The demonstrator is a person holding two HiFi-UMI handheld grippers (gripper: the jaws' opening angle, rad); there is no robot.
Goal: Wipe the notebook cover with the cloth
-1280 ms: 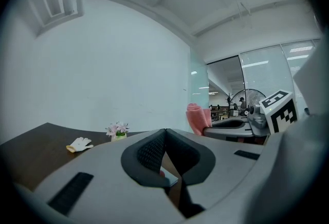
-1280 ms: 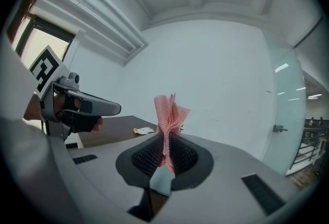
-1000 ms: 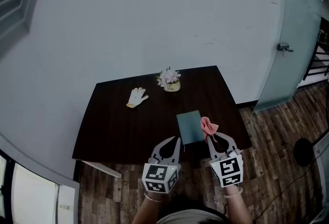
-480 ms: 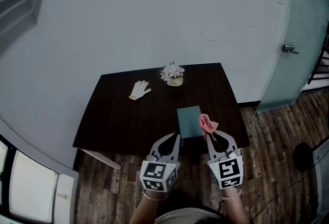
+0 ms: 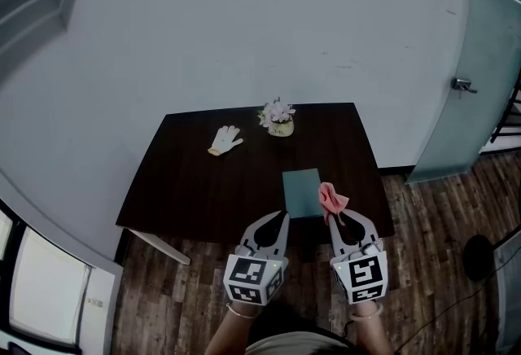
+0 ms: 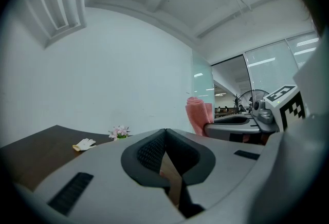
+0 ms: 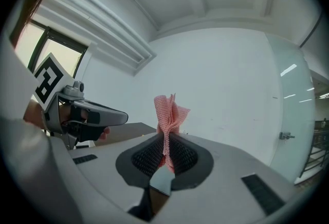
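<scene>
Clamping the cloth (image 5: 331, 199) in its fingers, the right gripper (image 5: 334, 218) is hovering by the worktop's (image 5: 203, 182) near edge, the notebook (image 5: 302, 192) lying lengthwise just ahead-left, while the left gripper's (image 5: 281, 217) fingers are pressing together, empty.

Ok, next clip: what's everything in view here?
table: 1, dark brown, against the wall
notebook: 1, teal, flat near the table's front right edge
glove: 1, white, far left part of the table
flowers: 1 small pot, pink-white, at the table's far edge
door: 1, frosted glass, right of the table
cloth: 1, pink, pinched in the right gripper
left gripper: 1, grey, shut, empty, at the table's front edge
right gripper: 1, grey, shut on cloth
</scene>
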